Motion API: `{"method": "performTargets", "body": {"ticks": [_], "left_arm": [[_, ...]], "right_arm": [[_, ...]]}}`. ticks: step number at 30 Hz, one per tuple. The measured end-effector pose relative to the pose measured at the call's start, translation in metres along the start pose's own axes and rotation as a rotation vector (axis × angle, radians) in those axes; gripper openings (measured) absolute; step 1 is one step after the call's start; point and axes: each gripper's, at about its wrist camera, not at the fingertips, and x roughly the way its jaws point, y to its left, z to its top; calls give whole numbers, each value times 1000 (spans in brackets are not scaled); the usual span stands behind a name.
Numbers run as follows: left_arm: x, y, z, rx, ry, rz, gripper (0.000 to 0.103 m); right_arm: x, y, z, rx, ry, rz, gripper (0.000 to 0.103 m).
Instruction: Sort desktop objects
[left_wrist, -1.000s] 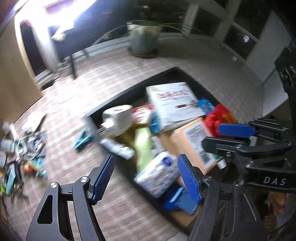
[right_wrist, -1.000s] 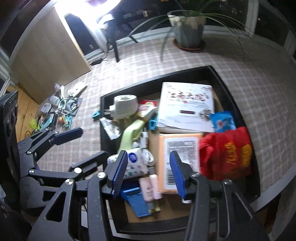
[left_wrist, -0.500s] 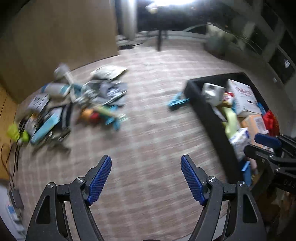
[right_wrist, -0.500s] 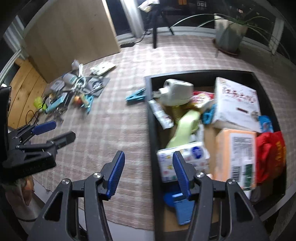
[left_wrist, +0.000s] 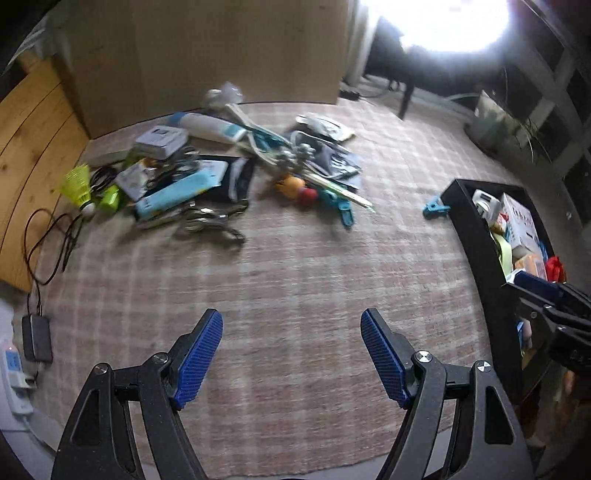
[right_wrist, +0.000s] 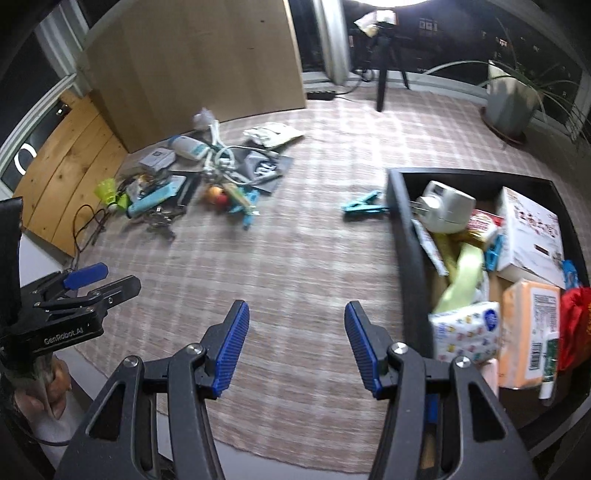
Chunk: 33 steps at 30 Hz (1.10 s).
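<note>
A heap of loose desktop objects (left_wrist: 221, 173) lies on the checked mat at the far left, also seen as a heap (right_wrist: 207, 181) in the right wrist view. A black box (right_wrist: 406, 236) on the right holds a book, a tissue pack, a white plug adapter and other items. A teal clip (right_wrist: 360, 205) lies on the mat beside the box's left wall. My left gripper (left_wrist: 291, 332) hangs open over bare mat, nothing between its blue pads. My right gripper (right_wrist: 295, 321) is open too, over the mat just left of the box.
A wooden panel (right_wrist: 195, 55) stands behind the heap, with a plank floor (left_wrist: 26, 147) and cables at the left. A potted plant (right_wrist: 513, 99) sits at the back right. A stand's leg (right_wrist: 382, 88) is at the back. A hand (right_wrist: 55, 384) grips the left tool.
Both grippers have swung left, away from above the box and out over the mat. The heap of objects has come into the middle of both views. Both jaws stay open and empty.
</note>
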Motion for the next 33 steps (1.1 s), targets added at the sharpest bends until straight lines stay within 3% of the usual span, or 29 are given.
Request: {"method": "performTargets", "body": {"ticks": [13, 24, 33], "left_arm": [[2, 39, -7, -86, 19, -4, 77], [1, 38, 1, -39, -43, 2, 79], [13, 39, 6, -35, -16, 21, 81]], "right_arm": [[18, 37, -1, -29, 19, 0, 53], [28, 36, 4, -19, 38, -2, 53], [39, 30, 10, -15, 57, -3, 53]]}}
